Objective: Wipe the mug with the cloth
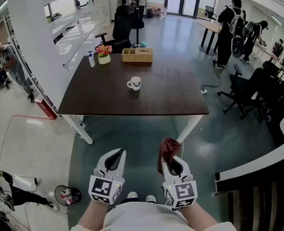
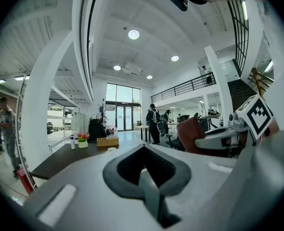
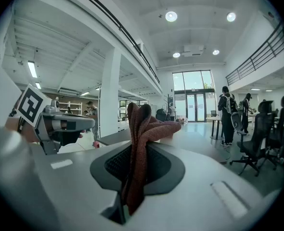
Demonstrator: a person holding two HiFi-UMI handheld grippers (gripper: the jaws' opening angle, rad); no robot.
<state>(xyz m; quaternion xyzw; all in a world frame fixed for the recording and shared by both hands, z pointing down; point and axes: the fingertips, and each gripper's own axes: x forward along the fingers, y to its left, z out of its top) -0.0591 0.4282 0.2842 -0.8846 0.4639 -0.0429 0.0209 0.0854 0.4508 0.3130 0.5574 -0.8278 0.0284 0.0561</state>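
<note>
A white mug (image 1: pixel 135 83) stands near the middle of the dark table (image 1: pixel 171 97), well ahead of both grippers. My right gripper (image 1: pixel 172 160) is shut on a dark red cloth (image 1: pixel 167 150), which bunches up above its jaws; in the right gripper view the cloth (image 3: pixel 139 143) is pinched between the closed jaws. My left gripper (image 1: pixel 114 159) is held beside it at the left, shut with nothing in it. Its closed jaws fill the left gripper view, where the mug (image 2: pixel 111 149) shows small on the far table.
On the table's far edge stand a woven basket (image 1: pixel 137 55), a flower pot (image 1: pixel 103 53) and a spray bottle (image 1: pixel 91 59). Office chairs (image 1: pixel 248 88) are at the right, a black chair (image 1: pixel 118 30) behind the table. Several people stand around. Stairs (image 1: pixel 257 201) drop at lower right.
</note>
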